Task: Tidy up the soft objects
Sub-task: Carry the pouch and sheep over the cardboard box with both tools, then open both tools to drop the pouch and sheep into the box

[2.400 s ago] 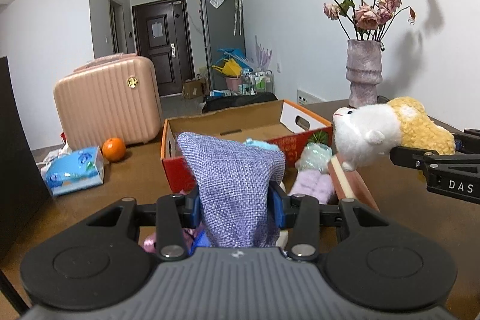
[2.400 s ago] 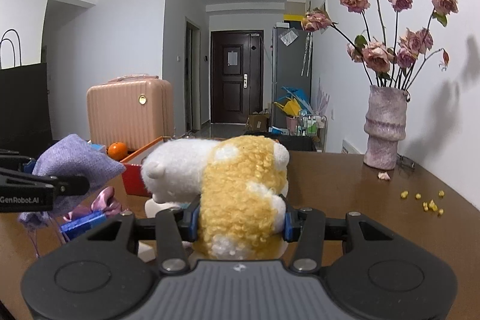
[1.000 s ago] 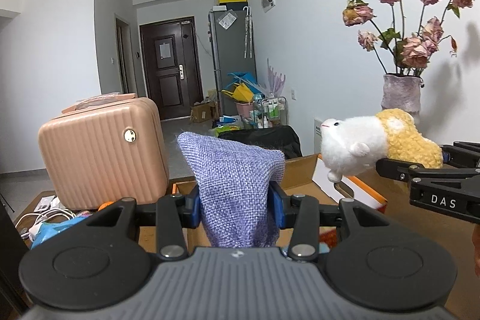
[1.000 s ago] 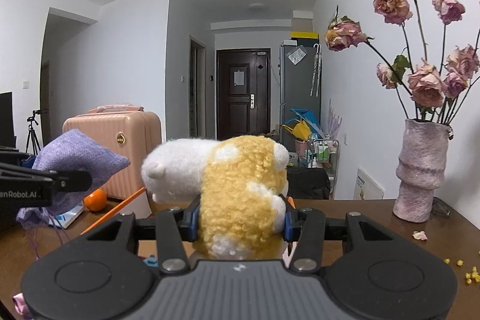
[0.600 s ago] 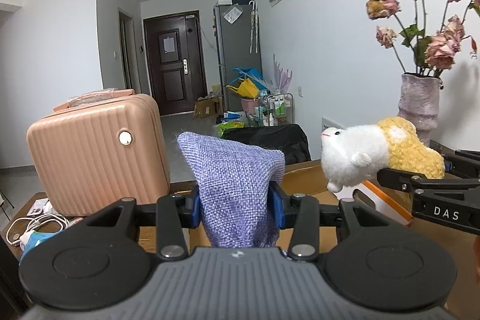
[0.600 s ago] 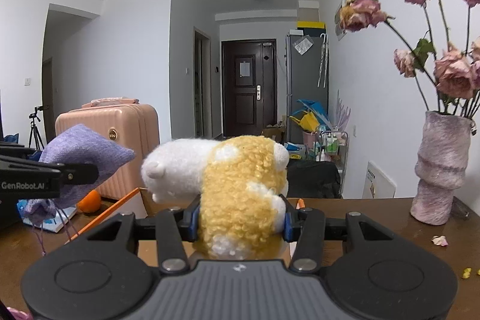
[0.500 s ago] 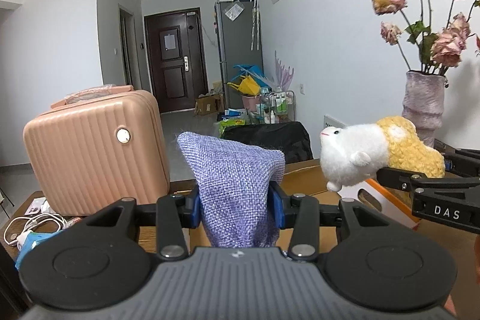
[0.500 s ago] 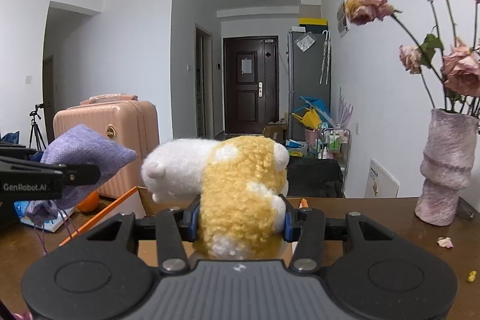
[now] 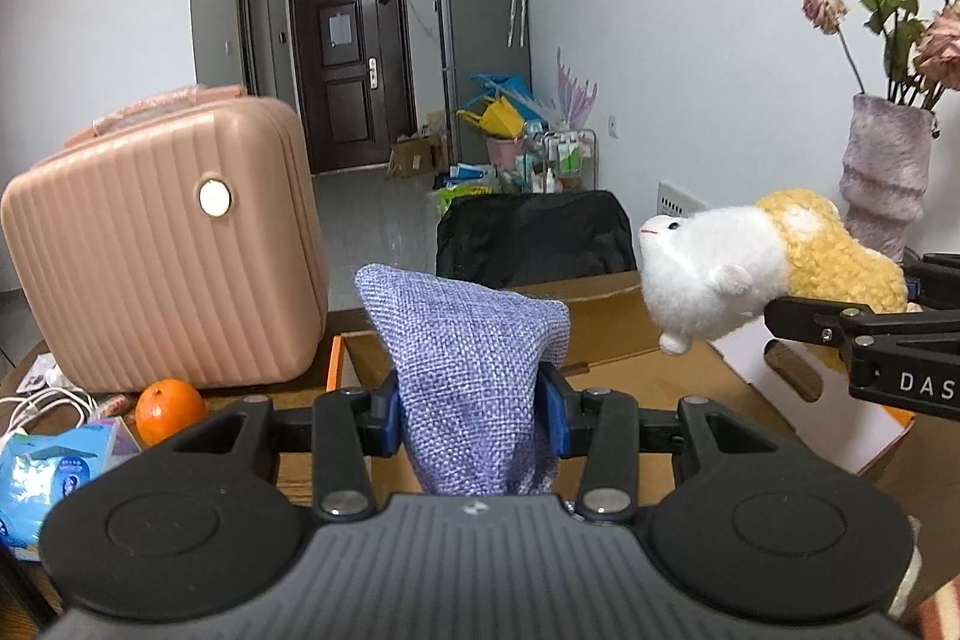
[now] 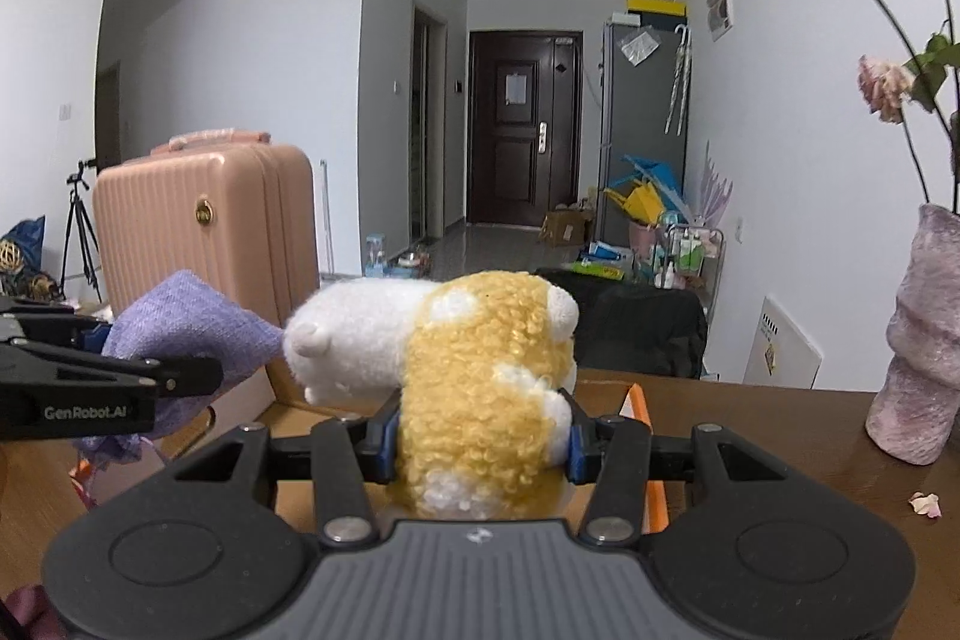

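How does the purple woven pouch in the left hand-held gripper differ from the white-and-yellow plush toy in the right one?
The purple woven fabric pouch is flat, coarse-weave and one colour; the white-and-yellow plush toy animal is rounded, fluffy and two-toned with a face. The pouch stands upright in the left hand-held gripper, its top corners spread; the plush lies sideways in the right hand-held gripper, head towards the pouch. Both are soft, clamped and held over the open cardboard box.

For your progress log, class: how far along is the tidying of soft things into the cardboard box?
Done: nothing is visibly stored yet; the cardboard box interior is mostly hidden. In hand: the left gripper clamps a purple cloth pouch, and the right gripper clamps a plush sheep, both above the box. Left: lowering and releasing both.
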